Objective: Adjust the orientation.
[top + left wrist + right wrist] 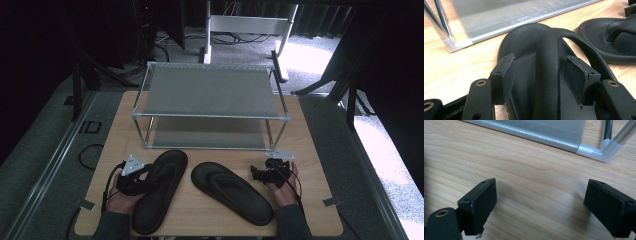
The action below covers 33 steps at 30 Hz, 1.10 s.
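Two black flip-flops lie side by side on the wooden table (200,220). My left gripper (144,173) reaches in at the left flip-flop (161,192) from its left side. In the left gripper view my left gripper (541,63) straddles the arched strap (547,55) of that flip-flop (524,40). A gap shows on the left pad's side, so it is open. The right flip-flop (232,192) (609,42) lies untouched. To its right my right gripper (260,174) (542,188) stands open above bare wood, with nothing between its fingers.
A two-shelf metal rack (210,116) with grey fabric shelves stands at the back of the table. Its lower shelf (506,15) (544,130) and white corner joint (604,152) are close ahead of both grippers. Dark floor and cables lie beyond the table.
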Available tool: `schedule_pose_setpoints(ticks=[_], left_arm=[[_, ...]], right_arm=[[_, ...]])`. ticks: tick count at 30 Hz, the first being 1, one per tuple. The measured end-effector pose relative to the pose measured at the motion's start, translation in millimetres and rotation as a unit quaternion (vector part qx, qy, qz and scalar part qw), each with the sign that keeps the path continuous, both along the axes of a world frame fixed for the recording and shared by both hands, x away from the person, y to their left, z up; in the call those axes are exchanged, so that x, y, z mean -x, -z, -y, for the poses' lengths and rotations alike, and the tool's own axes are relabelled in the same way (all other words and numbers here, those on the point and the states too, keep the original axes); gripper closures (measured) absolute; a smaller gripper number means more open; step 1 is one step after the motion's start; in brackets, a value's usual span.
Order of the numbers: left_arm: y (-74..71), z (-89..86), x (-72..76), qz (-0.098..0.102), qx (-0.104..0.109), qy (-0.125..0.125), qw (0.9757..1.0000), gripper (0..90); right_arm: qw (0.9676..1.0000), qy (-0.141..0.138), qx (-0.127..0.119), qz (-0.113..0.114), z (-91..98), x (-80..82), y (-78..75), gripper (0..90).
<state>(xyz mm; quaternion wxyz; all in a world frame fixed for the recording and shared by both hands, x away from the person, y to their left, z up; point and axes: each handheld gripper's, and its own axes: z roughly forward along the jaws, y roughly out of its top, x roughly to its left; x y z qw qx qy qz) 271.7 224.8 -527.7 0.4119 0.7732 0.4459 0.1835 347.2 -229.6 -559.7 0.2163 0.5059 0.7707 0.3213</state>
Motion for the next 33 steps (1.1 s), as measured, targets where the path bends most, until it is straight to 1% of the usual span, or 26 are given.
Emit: schedule_pose_setpoints(ticks=[3, 7, 11, 14, 15, 16, 21, 24, 25, 33], left_arm=[[0.5, 1.3, 1.2, -0.001, -0.002, 0.001, 1.0000, 41.5], [1.9, 2.2, 3.5, -0.007, -0.012, 0.002, 0.9999, 42.8], [2.9, 1.7, 2.5, -0.009, -0.012, 0.000, 0.9999, 45.6], [4.1, 3.1, 0.8, -0.011, -0.023, -0.012, 0.9996, 51.2], [4.1, 3.1, 0.8, -0.011, -0.023, -0.012, 0.9996, 53.6], [4.9, 3.7, -0.7, -0.013, -0.022, -0.005, 0.9997, 54.9], [4.4, 8.3, -0.9, -0.012, -0.025, 0.003, 0.9996, 65.9], [4.0, 10.3, -0.8, -0.010, -0.026, 0.005, 0.9996, 70.5], [3.7, 10.7, -0.7, -0.010, -0.029, 0.004, 0.9995, 70.8], [0.9, 15.1, -4.8, -0.013, -0.027, -0.005, 0.9995, 71.6]], right_arm=[[1.0000, 0.000, 0.000, 0.000, 0.0, 0.0, 0.0, 11.0], [1.0000, 0.001, 0.000, 0.000, 0.0, -0.1, 0.0, 11.0], [1.0000, 0.001, 0.000, 0.000, 0.0, -0.1, 0.0, 11.0], [1.0000, 0.001, 0.000, 0.000, 0.0, -0.2, 0.0, 11.0], [1.0000, 0.001, 0.000, 0.000, 0.0, -0.1, 0.0, 11.0], [1.0000, 0.001, 0.000, 0.000, 0.0, -0.2, 0.0, 11.0], [1.0000, 0.001, 0.000, 0.000, 0.1, -0.2, 0.0, 11.0], [1.0000, 0.001, -0.001, 0.000, 0.0, -0.3, 0.0, 11.0], [1.0000, 0.001, -0.001, 0.000, 0.0, -0.3, 0.0, 11.0], [1.0000, 0.001, -0.001, 0.000, 0.0, -0.4, 0.0, 11.0]])
